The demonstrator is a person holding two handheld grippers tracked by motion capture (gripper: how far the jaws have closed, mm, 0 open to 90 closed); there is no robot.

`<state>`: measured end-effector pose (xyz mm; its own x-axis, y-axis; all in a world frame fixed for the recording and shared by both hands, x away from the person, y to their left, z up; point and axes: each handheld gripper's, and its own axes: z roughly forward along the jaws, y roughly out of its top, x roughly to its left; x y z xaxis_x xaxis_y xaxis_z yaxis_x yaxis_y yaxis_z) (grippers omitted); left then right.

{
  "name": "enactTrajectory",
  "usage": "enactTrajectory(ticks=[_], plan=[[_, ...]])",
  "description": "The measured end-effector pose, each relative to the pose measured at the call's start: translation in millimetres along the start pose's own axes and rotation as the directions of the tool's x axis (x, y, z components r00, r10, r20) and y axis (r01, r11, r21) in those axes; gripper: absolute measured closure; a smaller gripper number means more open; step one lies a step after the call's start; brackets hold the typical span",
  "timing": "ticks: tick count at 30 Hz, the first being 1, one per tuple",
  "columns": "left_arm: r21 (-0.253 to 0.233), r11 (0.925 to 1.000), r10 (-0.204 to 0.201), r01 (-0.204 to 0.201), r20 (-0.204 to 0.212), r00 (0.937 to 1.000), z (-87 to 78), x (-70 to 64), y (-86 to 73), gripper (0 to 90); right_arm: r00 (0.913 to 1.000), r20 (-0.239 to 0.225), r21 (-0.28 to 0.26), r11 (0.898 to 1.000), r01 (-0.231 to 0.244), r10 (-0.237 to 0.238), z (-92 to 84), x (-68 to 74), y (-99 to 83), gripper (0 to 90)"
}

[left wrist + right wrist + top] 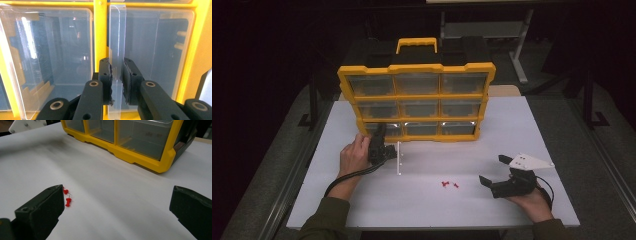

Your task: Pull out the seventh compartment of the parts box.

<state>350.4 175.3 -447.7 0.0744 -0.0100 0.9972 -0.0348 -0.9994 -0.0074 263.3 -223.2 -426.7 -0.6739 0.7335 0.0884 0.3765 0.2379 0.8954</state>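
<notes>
A yellow organizer (417, 67) with clear drawers stands upright at the back of the white table (512, 130). My left gripper (379, 146) is at its bottom-left drawer (388, 130). In the left gripper view my left gripper (117, 72) is shut on that drawer's clear plastic pull tab (117, 37), both pads pressed against it. My right gripper (492, 169) rests in a hand near the table's front right, jaws wide open with nothing between them. Three red pushpins (449, 184) lie on the table to its left, and in the right gripper view the pushpins (67, 199) sit beside the left jaw.
The organizer's yellow frame (130, 155) fills the far side of the right gripper view. A black and yellow handle (416, 45) rises behind it. Dark floor and table legs surround the table. Bare white surface lies between the pins and the organizer.
</notes>
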Motion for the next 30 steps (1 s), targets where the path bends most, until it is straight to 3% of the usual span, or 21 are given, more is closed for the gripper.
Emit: enactTrajectory(ticks=[30], plan=[[0.007, 1.0000, 0.003, -0.004, 0.007, 1.0000, -13.4, -0.1, 1.6, 78.9, 1.0000, 0.003, -0.005, 1.000, 0.002, -0.002, -1.1, 0.0, -1.4, 0.0]])
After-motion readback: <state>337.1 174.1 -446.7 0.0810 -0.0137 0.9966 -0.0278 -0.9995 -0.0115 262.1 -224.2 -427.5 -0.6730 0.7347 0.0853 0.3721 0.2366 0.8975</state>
